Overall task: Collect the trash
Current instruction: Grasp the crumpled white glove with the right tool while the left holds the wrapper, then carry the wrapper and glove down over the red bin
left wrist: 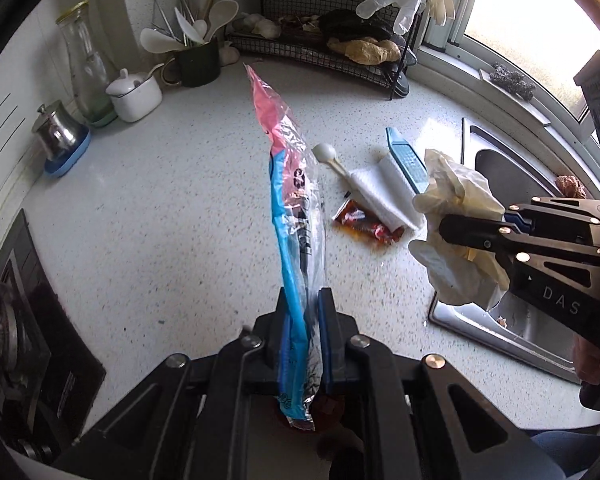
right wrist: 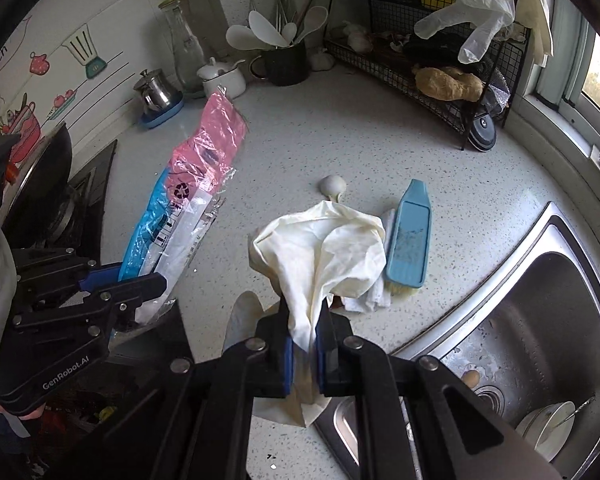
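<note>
My left gripper [left wrist: 305, 312] is shut on a long pink and blue plastic wrapper [left wrist: 290, 184], which stands up off the counter. From the right wrist view the same wrapper [right wrist: 188, 200] hangs in the left gripper [right wrist: 140, 280] at the left. My right gripper [right wrist: 304, 344] is shut on a crumpled cream glove [right wrist: 324, 248], lifted over the counter's edge by the sink. The left wrist view has that glove [left wrist: 456, 208] in the right gripper [left wrist: 460, 232] at the right. A red sauce packet [left wrist: 366, 226] lies in a brown spill on the counter.
A blue scrubbing brush [right wrist: 408, 236], a white cloth [left wrist: 380, 196] and a white-headed wooden utensil [left wrist: 328, 158] lie mid-counter. The steel sink [right wrist: 540, 320] is at the right. A wire rack [right wrist: 420, 68], utensil mug [right wrist: 284, 64], glass bottle [right wrist: 184, 48] and metal pot [right wrist: 156, 92] line the back. The stove [left wrist: 24, 320] is left.
</note>
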Motion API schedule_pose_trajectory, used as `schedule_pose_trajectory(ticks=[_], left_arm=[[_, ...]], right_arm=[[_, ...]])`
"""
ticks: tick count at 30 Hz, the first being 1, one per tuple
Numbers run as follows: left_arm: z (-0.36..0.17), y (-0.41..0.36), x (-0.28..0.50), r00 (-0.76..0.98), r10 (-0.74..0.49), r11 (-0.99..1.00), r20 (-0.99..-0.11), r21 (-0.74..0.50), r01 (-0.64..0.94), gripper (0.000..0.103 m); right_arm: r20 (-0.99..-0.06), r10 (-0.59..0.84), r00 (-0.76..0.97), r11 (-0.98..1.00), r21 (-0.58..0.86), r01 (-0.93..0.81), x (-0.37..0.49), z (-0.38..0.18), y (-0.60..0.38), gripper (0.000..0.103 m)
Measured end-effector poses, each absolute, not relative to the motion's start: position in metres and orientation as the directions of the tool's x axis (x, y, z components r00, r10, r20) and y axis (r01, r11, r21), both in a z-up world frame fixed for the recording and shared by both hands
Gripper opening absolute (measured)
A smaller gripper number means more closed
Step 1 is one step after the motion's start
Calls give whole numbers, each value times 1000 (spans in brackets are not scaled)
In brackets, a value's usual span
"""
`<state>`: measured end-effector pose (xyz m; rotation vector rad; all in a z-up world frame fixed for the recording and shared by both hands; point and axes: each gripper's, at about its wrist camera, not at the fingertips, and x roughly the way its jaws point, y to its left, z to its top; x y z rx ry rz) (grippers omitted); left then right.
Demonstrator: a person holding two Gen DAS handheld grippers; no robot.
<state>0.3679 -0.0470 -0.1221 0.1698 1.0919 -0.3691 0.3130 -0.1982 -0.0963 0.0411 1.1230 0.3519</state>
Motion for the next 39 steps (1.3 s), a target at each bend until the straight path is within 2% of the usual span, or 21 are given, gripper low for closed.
schedule_pose_trajectory(ticks=[12, 24, 32, 39], left_arm=[[-126, 20, 233, 417, -164, 960, -894, -47, 277, 11], [-190, 50, 131, 314, -196, 972, -929, -141, 188, 11], [-276, 60, 109, 192, -164, 983, -968, -142, 119, 11], [-368, 58, 124, 142, -167, 982, -976, -152, 109, 11]], right_arm=[[-868, 352, 351, 908, 226, -352, 210, -90, -136, 8], [-883, 368, 293, 891, 244, -383, 120, -126, -106, 8], [-916, 352, 193, 886, 259, -385, 100, -202, -89, 8], [-939, 319, 127, 890, 251, -380, 108, -292, -81, 8]])
